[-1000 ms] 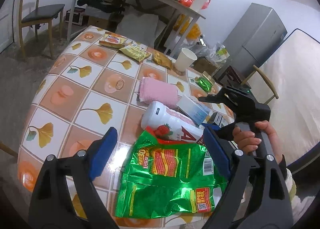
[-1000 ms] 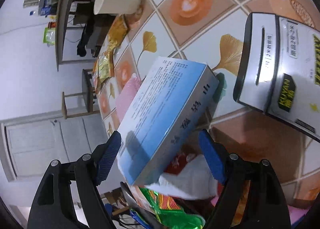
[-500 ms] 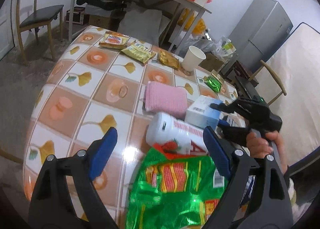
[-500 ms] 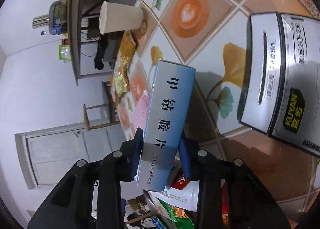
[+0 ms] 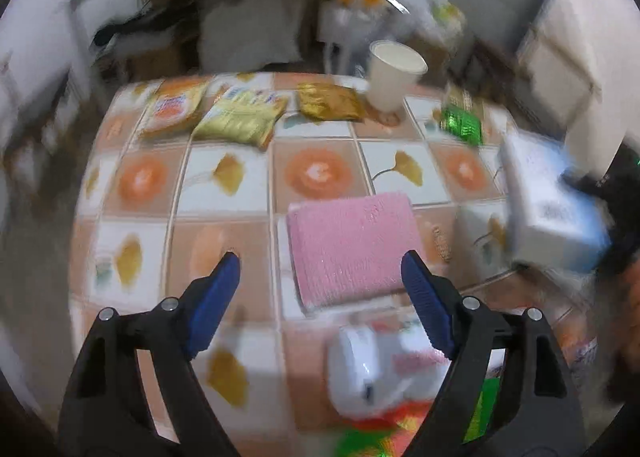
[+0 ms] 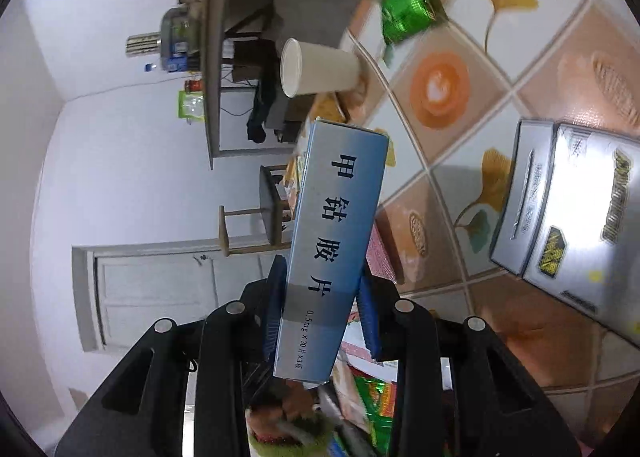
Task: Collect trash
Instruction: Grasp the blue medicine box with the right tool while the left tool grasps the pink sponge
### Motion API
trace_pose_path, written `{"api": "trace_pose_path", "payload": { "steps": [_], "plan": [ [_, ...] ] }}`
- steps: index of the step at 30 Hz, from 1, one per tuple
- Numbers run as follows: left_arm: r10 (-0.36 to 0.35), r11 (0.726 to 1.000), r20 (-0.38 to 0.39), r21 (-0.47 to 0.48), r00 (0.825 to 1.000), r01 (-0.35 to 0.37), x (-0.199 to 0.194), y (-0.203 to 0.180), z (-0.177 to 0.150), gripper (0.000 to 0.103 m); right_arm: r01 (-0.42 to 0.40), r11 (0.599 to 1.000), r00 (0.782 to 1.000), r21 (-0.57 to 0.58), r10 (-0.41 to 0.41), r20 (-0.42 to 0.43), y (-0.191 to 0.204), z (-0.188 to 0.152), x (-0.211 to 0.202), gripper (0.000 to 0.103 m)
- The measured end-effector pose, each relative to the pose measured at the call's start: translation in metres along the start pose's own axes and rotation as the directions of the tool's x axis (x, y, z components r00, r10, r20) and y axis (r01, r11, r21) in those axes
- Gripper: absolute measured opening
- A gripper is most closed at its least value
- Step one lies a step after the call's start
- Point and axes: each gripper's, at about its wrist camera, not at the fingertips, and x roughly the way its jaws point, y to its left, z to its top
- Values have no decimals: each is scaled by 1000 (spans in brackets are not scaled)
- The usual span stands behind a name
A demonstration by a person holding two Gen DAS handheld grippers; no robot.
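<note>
My left gripper [image 5: 320, 285] has two black plastic arms with triangular cut-outs, each tipped with a ribbed royal-blue pad. Two silver screw heads sit on each arm, just behind the pad. My right gripper [image 6: 322, 303] is built the same: glossy black arms, blue pads [image 6: 368, 317] along their inner faces, and round silver screws set in a row across the near end of the fingers.
</note>
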Motion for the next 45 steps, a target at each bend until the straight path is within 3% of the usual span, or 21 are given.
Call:
{"api": "trace_pose_path", "payload": {
  "steps": [2, 7, 11, 19, 24, 28, 31, 35, 41, 45],
  "plan": [
    [15, 991, -30, 136, 999, -11, 15, -12, 12, 84, -9, 1000, 1000, -20, 9, 7, 4, 2, -8, 33],
    [5, 916, -92, 400, 996, 33, 44, -41, 27, 85, -19, 999, 1000, -43, 19, 20, 4, 2, -27, 33],
    [42, 885, -148, 464, 988, 32, 67, -51, 32, 87, -18, 999, 1000, -32, 19, 24, -5, 7, -31, 33],
    [-15, 951, -188, 301, 982, 72, 90, -46, 49, 91, -32, 999, 999, -26, 33, 26, -12, 9, -41, 33],
    [-13, 985, -160, 170, 987, 41, 95, -33, 56, 90, -41, 999, 998, -25, 42, 38, -11, 13, -45, 34],
    [-105, 976, -118, 179, 987, 125, 79, -32, 61, 90, -43, 999, 998, -24, 43, 36, -12, 15, -47, 34],
    [-182, 960, -156, 184, 971, 210, 76, -32, 65, 91, -45, 999, 999, -19, 45, 19, -15, 17, -45, 34],
    [-178, 969, -168, 140, 969, 202, 92, -31, 78, 91, -43, 999, 999, -7, 44, 6, -19, 18, -40, 34],
    [-248, 969, -204, -38, 947, 246, 122, -15, 89, 91, -39, 999, 999, -11, 39, 0, -21, 20, -45, 34],
    [-250, 968, -256, -39, 934, 249, 126, -9, 75, 91, -40, 999, 999, -20, 40, 18, -20, 28, -56, 34]
  ]
}}
